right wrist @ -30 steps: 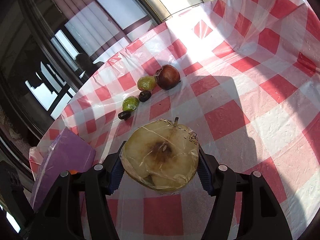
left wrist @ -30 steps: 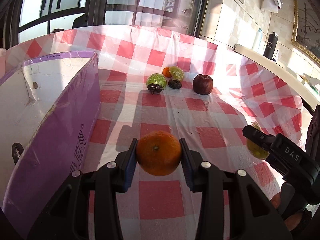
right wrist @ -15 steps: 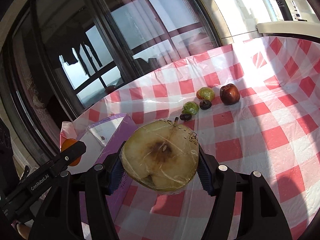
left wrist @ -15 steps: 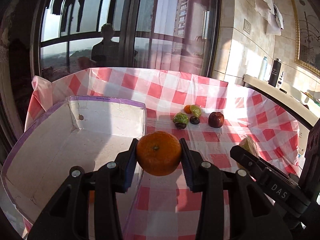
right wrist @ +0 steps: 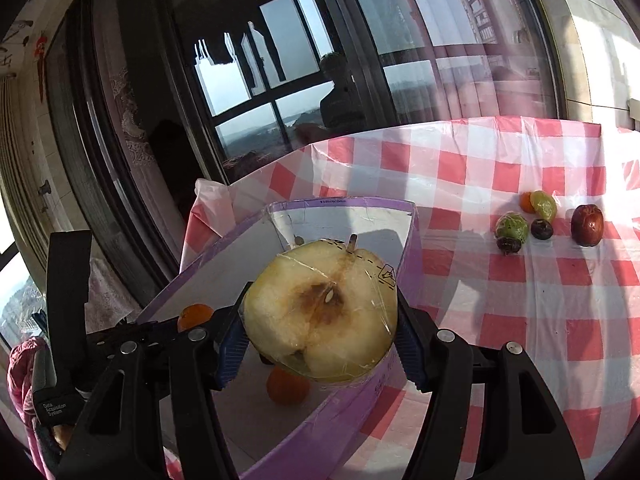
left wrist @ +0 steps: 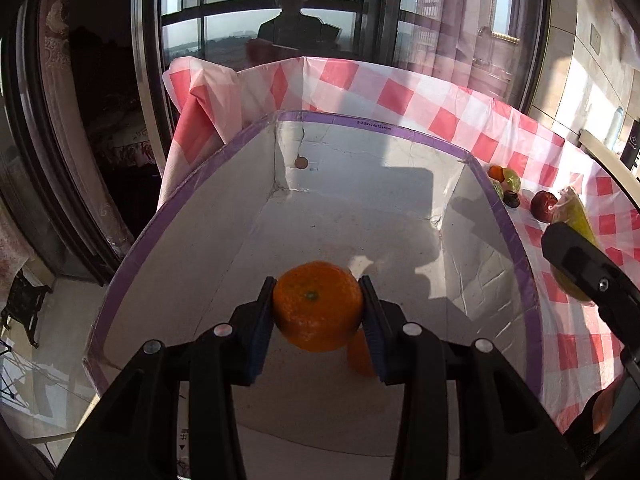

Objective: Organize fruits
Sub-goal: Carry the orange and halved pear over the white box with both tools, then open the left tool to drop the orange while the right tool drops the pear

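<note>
Sunlit room with tall dark-framed windows; red-and-white checked plastic tablecloth (right wrist: 520, 312) spread over a table. On the cloth's left part, close to the window side, a large open cardboard box, purple outside and white inside (left wrist: 360, 216), seen from above in the left wrist view. Left gripper (left wrist: 318, 312) held over the box interior, black arms with blue pads clamped on a round orange tangerine (left wrist: 318, 306), stem scar facing the camera. Below and just behind it, a second orange fruit lying on the box floor (right wrist: 287, 386), partly hidden by the gripper in the left view. Right gripper (right wrist: 320, 316) at the box's near right edge, jaws pressed against both sides of a halved pale apple wrapped in clear film (right wrist: 320, 308), cut face with browned core turned toward the camera, short stem on top. Farther right on the cloth, well apart from the box, a small cluster of fruits: a dark red apple (right wrist: 587, 225), a film-wrapped green fruit (right wrist: 512, 227), two small dark plums (right wrist: 541, 229), a yellow-green fruit (right wrist: 543, 204) touching a small orange one (right wrist: 525, 202). Faint reflection of a person in the window glass (right wrist: 340, 96).
</note>
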The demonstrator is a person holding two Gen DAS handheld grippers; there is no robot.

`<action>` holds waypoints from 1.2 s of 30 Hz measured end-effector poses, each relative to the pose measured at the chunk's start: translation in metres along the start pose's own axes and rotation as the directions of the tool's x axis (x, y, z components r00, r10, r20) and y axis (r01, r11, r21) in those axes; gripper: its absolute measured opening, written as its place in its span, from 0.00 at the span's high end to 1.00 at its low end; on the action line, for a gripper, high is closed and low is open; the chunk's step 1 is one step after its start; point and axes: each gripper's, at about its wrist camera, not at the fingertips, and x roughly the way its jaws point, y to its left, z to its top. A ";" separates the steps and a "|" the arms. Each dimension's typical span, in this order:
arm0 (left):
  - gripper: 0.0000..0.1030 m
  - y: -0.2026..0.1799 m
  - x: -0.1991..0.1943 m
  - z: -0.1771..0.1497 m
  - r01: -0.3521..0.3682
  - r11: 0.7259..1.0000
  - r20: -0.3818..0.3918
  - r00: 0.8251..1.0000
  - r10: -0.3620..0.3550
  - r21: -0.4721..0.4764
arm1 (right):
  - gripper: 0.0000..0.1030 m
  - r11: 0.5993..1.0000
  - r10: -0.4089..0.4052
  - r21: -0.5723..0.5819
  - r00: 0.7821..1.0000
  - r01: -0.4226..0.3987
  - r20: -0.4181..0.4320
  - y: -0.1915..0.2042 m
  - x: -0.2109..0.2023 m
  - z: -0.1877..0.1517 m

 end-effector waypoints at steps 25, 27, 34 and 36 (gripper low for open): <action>0.60 0.020 0.044 -0.008 0.036 0.993 -0.299 0.954 -0.001 0.110 | 0.39 0.836 -0.369 -0.543 0.813 0.079 -0.450 0.053 0.119 -0.021; 0.60 0.021 0.045 -0.008 0.034 0.993 -0.316 0.949 0.002 0.110 | 0.38 0.834 -0.369 -0.546 0.809 0.072 -0.457 0.053 0.122 -0.020; 0.55 0.026 0.048 -0.004 0.020 0.997 -0.351 0.936 0.008 0.076 | 0.27 0.875 -0.312 -0.482 0.821 0.052 -0.478 0.047 0.121 -0.012; 0.51 0.025 0.047 -0.003 0.004 0.997 -0.351 0.936 0.025 0.081 | 0.27 0.877 -0.310 -0.477 0.829 0.060 -0.465 0.047 0.118 -0.012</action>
